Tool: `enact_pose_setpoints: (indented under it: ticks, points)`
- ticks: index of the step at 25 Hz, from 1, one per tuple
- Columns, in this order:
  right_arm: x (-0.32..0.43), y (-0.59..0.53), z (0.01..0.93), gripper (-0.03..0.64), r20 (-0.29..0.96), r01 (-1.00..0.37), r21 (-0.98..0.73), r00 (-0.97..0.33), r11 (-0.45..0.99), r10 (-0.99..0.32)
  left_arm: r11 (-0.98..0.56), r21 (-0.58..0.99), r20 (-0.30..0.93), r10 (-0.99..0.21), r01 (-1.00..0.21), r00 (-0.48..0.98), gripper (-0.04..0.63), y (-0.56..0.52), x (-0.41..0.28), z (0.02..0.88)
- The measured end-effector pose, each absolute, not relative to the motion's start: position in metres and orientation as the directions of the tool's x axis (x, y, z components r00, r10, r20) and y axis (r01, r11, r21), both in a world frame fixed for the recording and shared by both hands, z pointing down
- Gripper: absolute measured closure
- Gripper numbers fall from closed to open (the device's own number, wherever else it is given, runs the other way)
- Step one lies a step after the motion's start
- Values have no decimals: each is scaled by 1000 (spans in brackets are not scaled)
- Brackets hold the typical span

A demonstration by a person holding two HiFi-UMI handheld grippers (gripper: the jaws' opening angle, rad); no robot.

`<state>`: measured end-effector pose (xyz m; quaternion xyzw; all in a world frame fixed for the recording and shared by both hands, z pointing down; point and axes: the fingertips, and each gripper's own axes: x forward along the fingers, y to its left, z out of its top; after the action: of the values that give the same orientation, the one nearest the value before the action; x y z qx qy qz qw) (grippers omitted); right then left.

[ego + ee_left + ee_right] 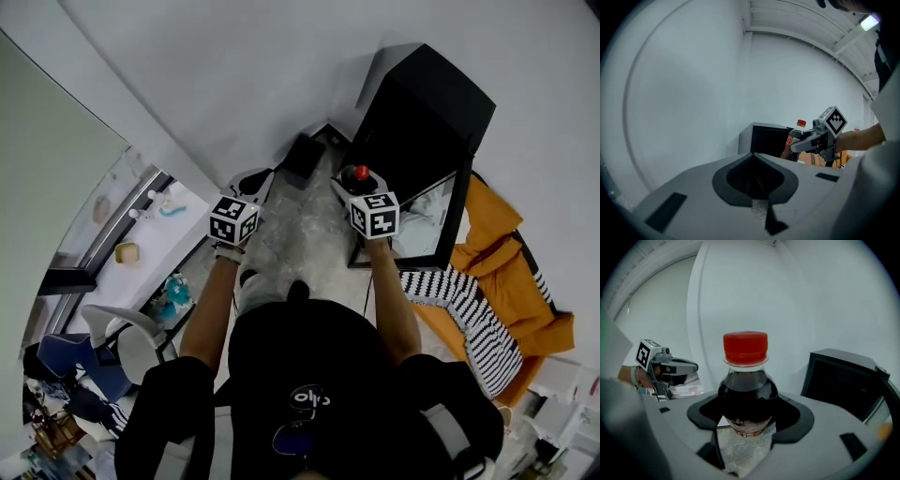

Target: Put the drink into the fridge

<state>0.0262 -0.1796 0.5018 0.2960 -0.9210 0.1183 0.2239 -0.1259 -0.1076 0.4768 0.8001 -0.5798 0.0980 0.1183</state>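
Left tongs (752, 180): jaws closed together, with nothing between them; held up in the air on the person's left, apart from the right tongs.
Right tongs (746, 426): jaws closed on the lower body of the drink bottle (746, 390).
Drink bottle: 1 clear plastic bottle of dark liquid with a red cap (745, 348); the left gripper view shows a red label on it. It stands upright in the grip.
Bottle position: in the air, in front of the fridge (422, 112) and outside it, above the floor (300, 234).
Fridge: small black cabinet standing on the floor against the white wall (234, 75). The head view shows its door (455, 220) swung open towards the person's right.
Fridge interior: dark in both gripper views; contents cannot be made out.
Floor: pale, speckled surface between the 2 tongs in the head view.
Nearby items: a small black box (305, 155) on the floor left of the fridge; an orange jacket (511, 267) and a black-and-white striped cloth (469, 319) right of the fridge door.
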Motion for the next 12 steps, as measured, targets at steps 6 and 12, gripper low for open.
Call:
enact_pose_setpoints:
  ticks: [6,12]
  points:
    - [40,-199,508,305,490,-634,-95,-701,767,-519,-349,80,303,-884,-934,356,589,-136,-113,482]
    - [44,-227,508,305,491,-677,-94,-669,730,-558,-408,83,299,-860,-909,413,589,-178,-110,482]
